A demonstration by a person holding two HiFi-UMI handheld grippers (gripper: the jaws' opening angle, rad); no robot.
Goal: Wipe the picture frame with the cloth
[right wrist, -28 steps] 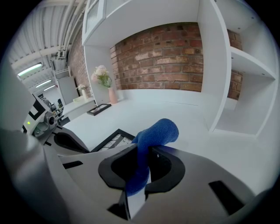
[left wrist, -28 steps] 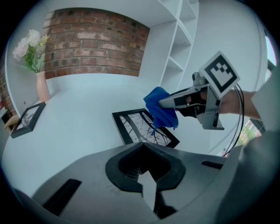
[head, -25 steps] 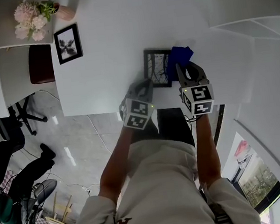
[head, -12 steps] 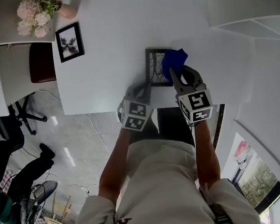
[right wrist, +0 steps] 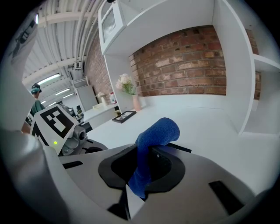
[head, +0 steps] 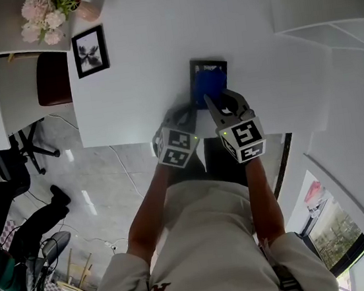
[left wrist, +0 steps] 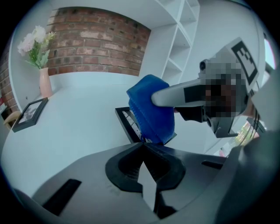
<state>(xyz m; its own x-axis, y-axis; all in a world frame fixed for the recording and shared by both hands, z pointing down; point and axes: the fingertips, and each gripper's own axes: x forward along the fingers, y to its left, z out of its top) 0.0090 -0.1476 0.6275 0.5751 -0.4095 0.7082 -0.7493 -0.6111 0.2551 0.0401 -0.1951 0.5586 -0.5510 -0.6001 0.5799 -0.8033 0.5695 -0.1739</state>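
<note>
A black picture frame (head: pixel 208 63) lies flat near the white table's (head: pixel 137 61) front edge. The blue cloth (head: pixel 209 78) is spread over its glass. My right gripper (head: pixel 220 100) is shut on the cloth and presses it onto the frame. In the right gripper view the cloth (right wrist: pixel 154 139) rises out of the closed jaws. My left gripper (head: pixel 189 111) sits at the frame's near left corner, shut on the frame's edge. In the left gripper view the frame (left wrist: pixel 124 119) starts right at the jaw tips, under the bunched cloth (left wrist: pixel 151 109). The right gripper's finger (left wrist: pixel 175 94) reaches in from the right.
A second small black frame (head: pixel 90 52) stands at the table's far left beside a pink vase of flowers (head: pixel 45 14). A brown chair (head: pixel 52 82) is tucked at the table's left side. White shelving (head: pixel 312 24) borders the right. A seated person (head: pixel 3 198) is on the floor side, lower left.
My right gripper has dragged the cloth leftward from the frame's right edge onto the glass, and it now covers most of the picture. The left gripper has stayed at the frame's corner.
</note>
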